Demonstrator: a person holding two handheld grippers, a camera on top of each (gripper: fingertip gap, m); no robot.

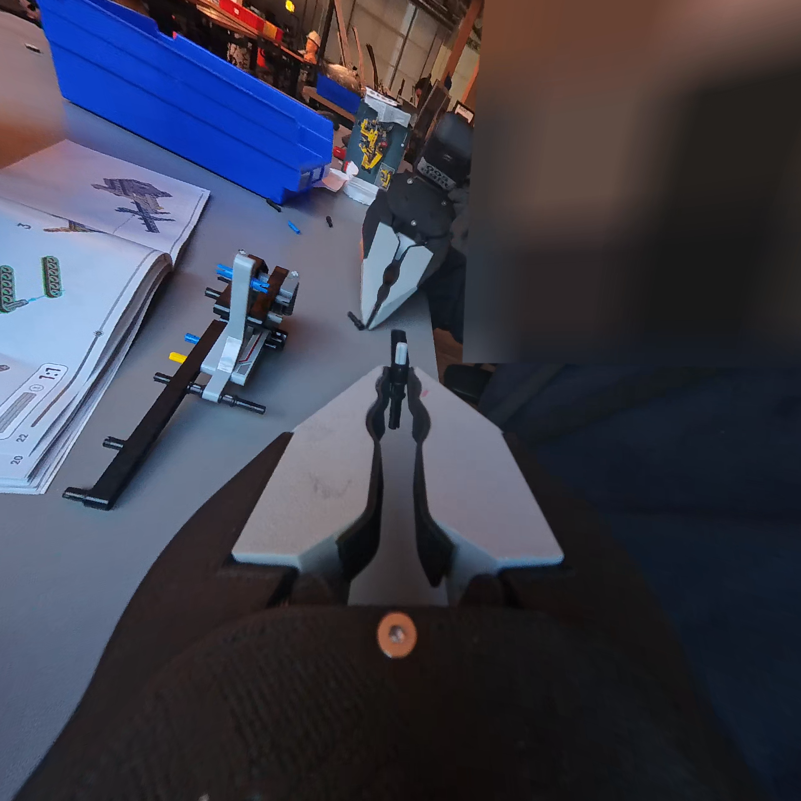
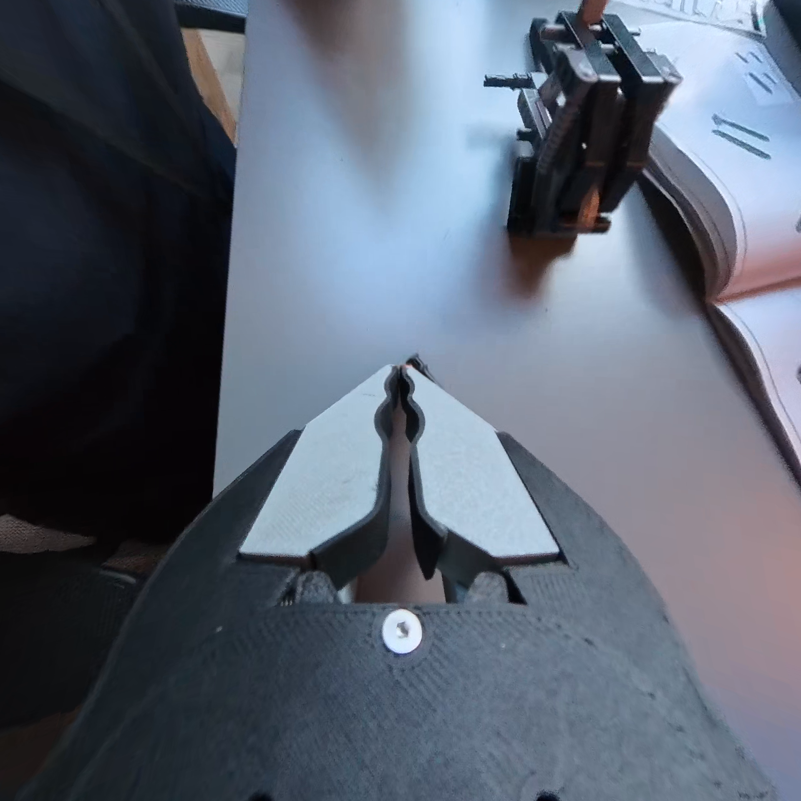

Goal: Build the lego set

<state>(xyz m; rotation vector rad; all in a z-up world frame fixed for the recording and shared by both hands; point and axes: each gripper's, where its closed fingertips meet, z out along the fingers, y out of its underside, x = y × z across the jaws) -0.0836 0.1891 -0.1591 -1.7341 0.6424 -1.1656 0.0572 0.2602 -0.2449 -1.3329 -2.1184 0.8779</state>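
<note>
In the left wrist view my left hand-held gripper (image 1: 396, 381) fills the lower centre of the frame, its two fingers clamped on a small black pin with a white tip (image 1: 398, 377) that stands up past the fingertips. Just beyond it, a little above centre, my right hand-held gripper (image 1: 368, 323) points down at the grey bench (image 1: 312, 242), tips drawn together on a small black peg (image 1: 356, 320) that touches the bench surface. Left of centre sits the half-built lego model (image 1: 242, 329): a long black beam with side pegs, a light grey upright piece, blue pins and a yellow one. The open instruction booklet (image 1: 86, 268) lies at the left edge. Farther back, loose blue and black pins (image 1: 294, 226) lie on the bench. At the upper left stands a blue storage bin (image 1: 182, 99), and a printed box (image 1: 379, 143) at upper centre.

In the right wrist view my right hand-held gripper (image 2: 405, 368) occupies the lower centre, fingers nearly together, with a small dark part (image 2: 418, 360) just showing at the tips over the bench (image 2: 346, 216). The lego model (image 2: 581, 125) sits at the upper right beside the booklet (image 2: 745, 182).
</note>
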